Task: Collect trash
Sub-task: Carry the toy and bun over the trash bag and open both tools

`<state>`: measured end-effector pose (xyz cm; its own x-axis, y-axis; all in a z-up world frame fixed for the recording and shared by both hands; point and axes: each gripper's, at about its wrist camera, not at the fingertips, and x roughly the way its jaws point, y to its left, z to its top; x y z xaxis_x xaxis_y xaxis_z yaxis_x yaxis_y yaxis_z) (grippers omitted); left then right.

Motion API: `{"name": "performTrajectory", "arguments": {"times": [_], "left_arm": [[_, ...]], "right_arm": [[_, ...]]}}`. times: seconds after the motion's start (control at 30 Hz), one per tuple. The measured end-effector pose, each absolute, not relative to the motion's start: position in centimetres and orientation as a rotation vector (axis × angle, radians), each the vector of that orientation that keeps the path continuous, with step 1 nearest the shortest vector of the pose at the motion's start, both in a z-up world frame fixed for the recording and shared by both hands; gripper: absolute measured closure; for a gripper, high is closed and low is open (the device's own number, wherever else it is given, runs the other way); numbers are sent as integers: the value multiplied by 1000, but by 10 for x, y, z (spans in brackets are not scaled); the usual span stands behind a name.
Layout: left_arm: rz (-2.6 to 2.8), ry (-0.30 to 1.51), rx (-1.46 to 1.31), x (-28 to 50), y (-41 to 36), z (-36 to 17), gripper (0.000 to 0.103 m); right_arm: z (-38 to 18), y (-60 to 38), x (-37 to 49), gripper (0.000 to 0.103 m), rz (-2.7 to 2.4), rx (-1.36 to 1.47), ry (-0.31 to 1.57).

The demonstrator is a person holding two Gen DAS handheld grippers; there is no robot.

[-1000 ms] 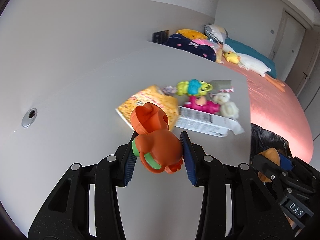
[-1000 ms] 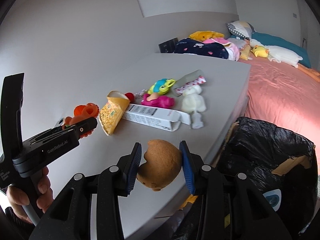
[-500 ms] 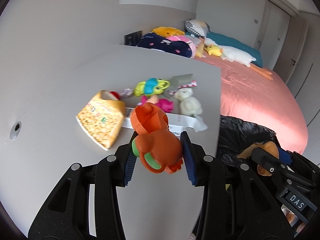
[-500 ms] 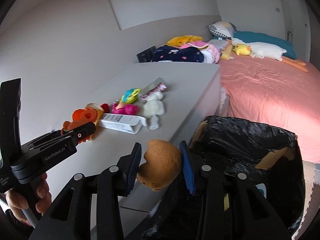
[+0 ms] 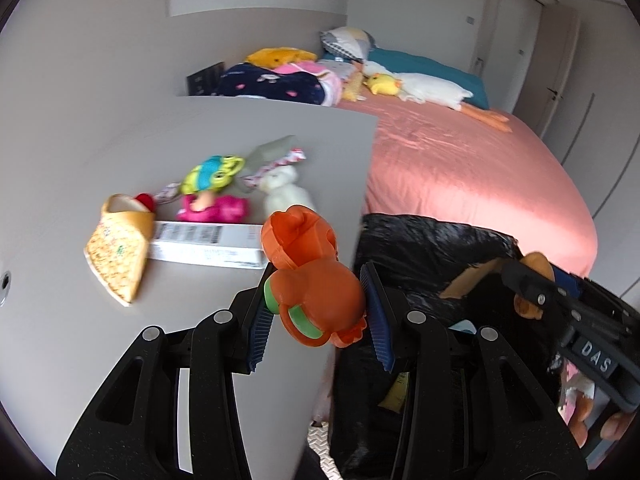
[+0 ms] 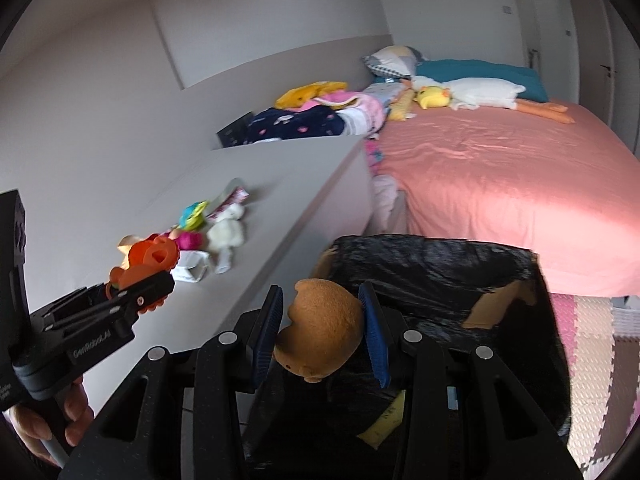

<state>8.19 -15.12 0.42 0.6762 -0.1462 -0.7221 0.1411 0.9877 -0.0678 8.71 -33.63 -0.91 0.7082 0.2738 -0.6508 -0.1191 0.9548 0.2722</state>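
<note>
Left wrist view: the left gripper (image 5: 316,312) clamps an orange plastic toy (image 5: 314,280) at the grey table's (image 5: 120,360) edge, several items uncollected. Right wrist view: the right gripper (image 6: 320,332) grips a brown plush lump (image 6: 322,336) over the black-lined bin (image 6: 460,264).

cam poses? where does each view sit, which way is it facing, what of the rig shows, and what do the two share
Left wrist: on the left gripper, looking down its fingers, which grip an orange toy, over the table edge; right gripper at far right.
Right wrist: on the right gripper, gripping a brown toy above the black-lined bin; a hand on the left gripper at lower left.
Shared: table litter, white box, bin, pink bed.
</note>
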Motion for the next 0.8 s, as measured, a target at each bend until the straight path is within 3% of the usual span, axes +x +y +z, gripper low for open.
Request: {"name": "performTrajectory", "arguments": {"times": [0.5, 0.57, 0.6, 0.63, 0.67, 0.7, 0.8], "left_arm": [[-386, 830, 117, 66, -215, -3, 61], [-449, 833, 128, 62, -223, -4, 60], [-471, 836, 137, 61, -226, -5, 50], [-481, 829, 150, 58, -229, -5, 23], [-480, 819, 157, 56, -231, -4, 12], [-482, 806, 161, 54, -232, -3, 6], [-516, 795, 166, 51, -233, -2, 6]], "right_arm": [[-1, -392, 77, 62, 48, 236, 708], [0, -400, 76, 51, 9, 255, 705], [0, -404, 75, 31, -6, 271, 699], [0, -408, 74, 22, -20, 287, 690], [1, -413, 73, 22, -40, 303, 678], [2, -414, 73, 22, -53, 305, 677], [2, -417, 73, 22, -73, 304, 673]]}}
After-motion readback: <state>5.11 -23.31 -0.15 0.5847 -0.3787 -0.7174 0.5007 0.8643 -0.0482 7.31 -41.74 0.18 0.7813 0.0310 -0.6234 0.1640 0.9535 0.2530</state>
